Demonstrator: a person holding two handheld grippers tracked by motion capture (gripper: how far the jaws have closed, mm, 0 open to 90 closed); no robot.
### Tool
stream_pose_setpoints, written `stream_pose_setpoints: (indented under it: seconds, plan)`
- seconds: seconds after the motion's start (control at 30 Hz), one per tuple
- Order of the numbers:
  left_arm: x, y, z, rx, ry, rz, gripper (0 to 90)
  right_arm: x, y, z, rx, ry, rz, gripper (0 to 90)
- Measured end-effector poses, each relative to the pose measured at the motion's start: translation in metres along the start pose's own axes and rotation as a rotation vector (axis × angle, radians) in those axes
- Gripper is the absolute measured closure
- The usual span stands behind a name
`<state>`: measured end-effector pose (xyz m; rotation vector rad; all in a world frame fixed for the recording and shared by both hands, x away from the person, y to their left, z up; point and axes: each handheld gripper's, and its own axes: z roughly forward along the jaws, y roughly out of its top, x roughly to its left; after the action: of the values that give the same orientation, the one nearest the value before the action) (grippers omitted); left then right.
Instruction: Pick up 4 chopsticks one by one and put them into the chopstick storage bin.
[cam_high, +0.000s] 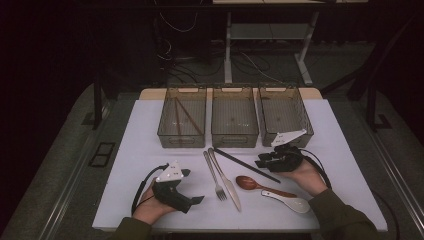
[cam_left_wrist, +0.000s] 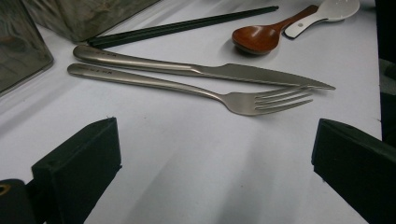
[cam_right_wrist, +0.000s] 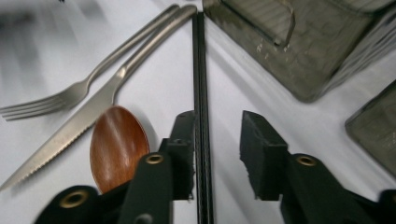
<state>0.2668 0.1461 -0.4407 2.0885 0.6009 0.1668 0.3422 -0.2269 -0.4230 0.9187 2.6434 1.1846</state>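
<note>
the right gripper (cam_right_wrist: 217, 156) straddles the black chopsticks (cam_right_wrist: 201, 93) at centre frame, fingers part open (one pad beside them, not clamped); the left gripper (cam_left_wrist: 215, 168) rests wide open, holding nothing, on the tabletop (cam_left_wrist: 187, 158).

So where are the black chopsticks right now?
In the high view the black chopsticks lie diagonally on the white table, between the knife and the right gripper, whose jaws straddle them.
</note>
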Motion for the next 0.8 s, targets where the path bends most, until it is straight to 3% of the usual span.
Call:
stream_pose_setpoints:
  seconds: [0.43,0.8]
  plan:
    - [0.0,0.0,-0.001,0.0,0.002,0.004,0.2,0.0,-0.005,0.011,0.089,0.012,-0.029,78.6]
    - [0.0,0.0,-0.001,0.003,0.001,0.006,0.2,-0.001,-0.007,0.014,0.113,0.019,-0.033,82.5]
